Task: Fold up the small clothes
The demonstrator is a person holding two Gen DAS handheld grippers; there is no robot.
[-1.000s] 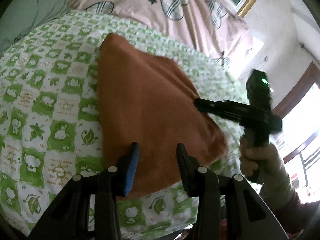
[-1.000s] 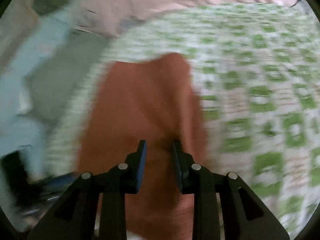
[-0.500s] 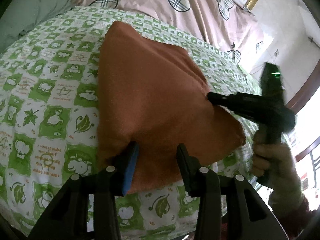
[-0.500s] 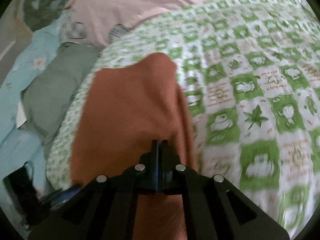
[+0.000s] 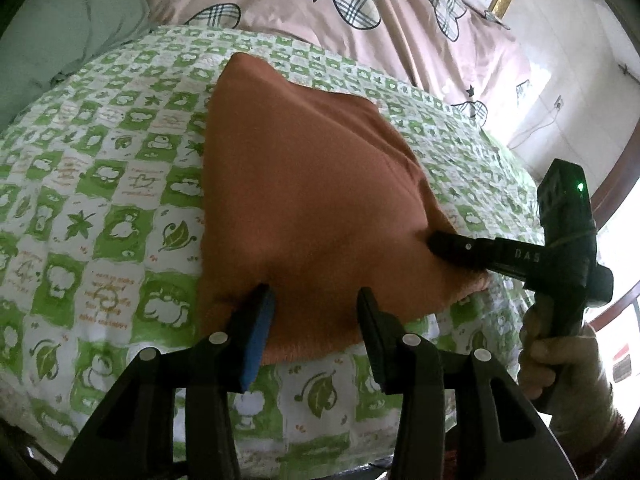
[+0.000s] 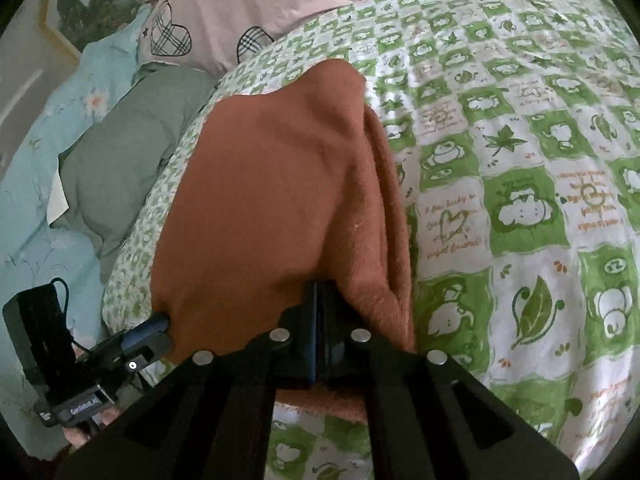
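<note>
The orange garment (image 5: 304, 208) is spread on the green-and-white checked bedcover (image 5: 100, 208), near the bed's near edge, with its narrow end pointed toward the pink heart-print quilt (image 5: 360, 12) at the far edge. In the right wrist view a long fold ridge is seen along the side of the cloth that faces the open stretch of the cover, so one layer is judged to be doubled there already.

The near hem is worked from two places. The right tool (image 6: 316, 312) is seen with its jaws together, and orange cloth is bunched up around their tips; it is judged to be clamped on a pinch of the garment close to that fold ridge, probably so that this corner can be lifted or dragged. The left tool (image 5: 316, 312) is held over the other part of the hem with its jaws apart and opening; cloth lies between and beneath them, but no pressure from the blue pad (image 5: 256, 340) on the fabric can be made out. It is likely being widened to take in the thick hem.

The two tools are kept at opposite ends of the same edge, presumably so that the hem can be carried over evenly and no slack is left in the middle.

A grey-green pillow (image 5: 68, 36) and a pale blue flowered sheet (image 6: 36, 152) are seen beyond the cover's far corner, well apart from the garment.
</note>
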